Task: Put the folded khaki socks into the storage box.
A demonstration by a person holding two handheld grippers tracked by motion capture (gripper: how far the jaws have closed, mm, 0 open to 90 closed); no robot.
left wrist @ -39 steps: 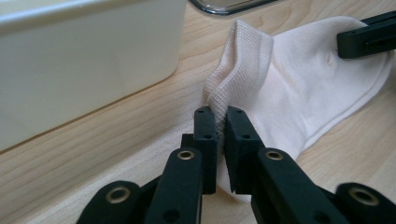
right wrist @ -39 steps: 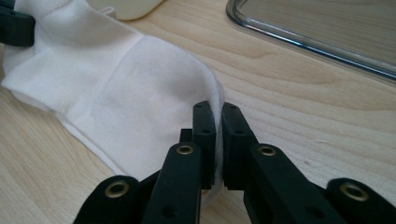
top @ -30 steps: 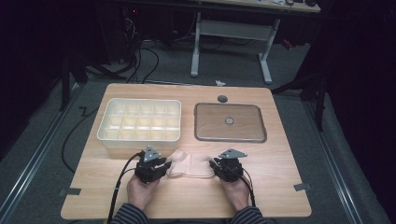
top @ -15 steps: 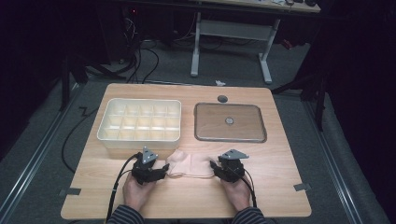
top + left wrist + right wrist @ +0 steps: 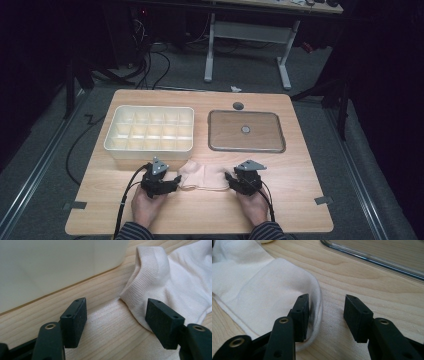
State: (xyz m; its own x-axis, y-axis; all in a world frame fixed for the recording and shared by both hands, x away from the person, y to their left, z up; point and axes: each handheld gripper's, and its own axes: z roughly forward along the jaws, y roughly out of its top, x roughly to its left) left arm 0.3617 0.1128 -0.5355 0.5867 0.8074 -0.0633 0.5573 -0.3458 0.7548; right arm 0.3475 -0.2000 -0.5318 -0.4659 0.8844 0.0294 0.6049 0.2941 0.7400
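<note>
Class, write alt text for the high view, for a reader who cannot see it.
A person's two hands hold the left gripper and right gripper at either end of a pale cloth on a wooden table. Behind lie a white compartment tray and a flat clear lid.

I work in what looks like a lab or test room set up for recording. My wooden table (image 5: 300, 200) sits in the middle of the frame on grey carpet (image 5: 40, 200), with tape marks (image 5: 74, 205) stuck near its lower corners. At the top of the frame stands a height-adjustable desk frame (image 5: 247, 45) with 2 white legs, and at the upper left a tangle of black cables (image 5: 150, 60) runs across the floor. The surroundings are dark, with only the table lit.
</note>
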